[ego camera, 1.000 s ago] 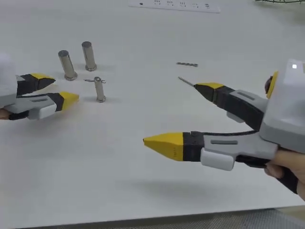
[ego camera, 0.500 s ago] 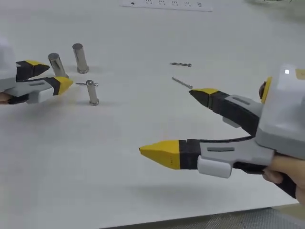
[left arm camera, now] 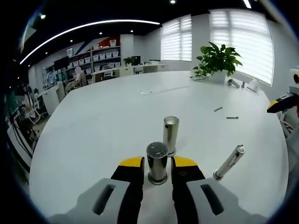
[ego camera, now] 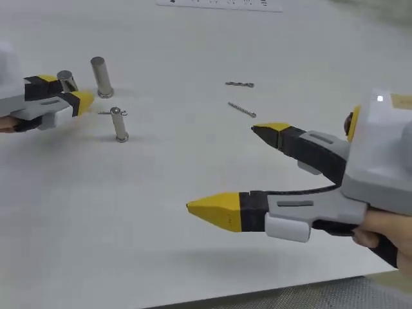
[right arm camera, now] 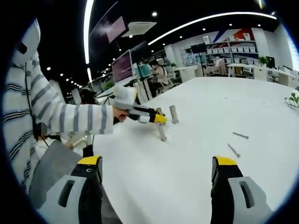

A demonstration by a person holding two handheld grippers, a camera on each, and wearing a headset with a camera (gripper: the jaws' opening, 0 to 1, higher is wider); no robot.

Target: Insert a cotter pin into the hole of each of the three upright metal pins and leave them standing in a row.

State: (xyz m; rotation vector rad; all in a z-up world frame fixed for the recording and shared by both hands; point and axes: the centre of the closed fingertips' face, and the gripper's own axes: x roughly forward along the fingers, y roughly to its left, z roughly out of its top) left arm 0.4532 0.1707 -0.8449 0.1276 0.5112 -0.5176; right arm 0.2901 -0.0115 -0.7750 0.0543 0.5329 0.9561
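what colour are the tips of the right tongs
Yellow, on the right tongs; clearest in the head view.

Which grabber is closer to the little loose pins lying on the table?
Right. The right gripper is open just short of the loose cotter pins; the left gripper is far off across the table, straddling a metal pin.

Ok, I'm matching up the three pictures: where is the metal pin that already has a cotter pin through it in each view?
Head view: the pinned metal pin stands left of centre, lowest of three.
Left gripper view: lower right, leaning, right of the left claw.
Right gripper view: centre, just below that claw's tips.
Shared landmark: the two loose cotter pins.
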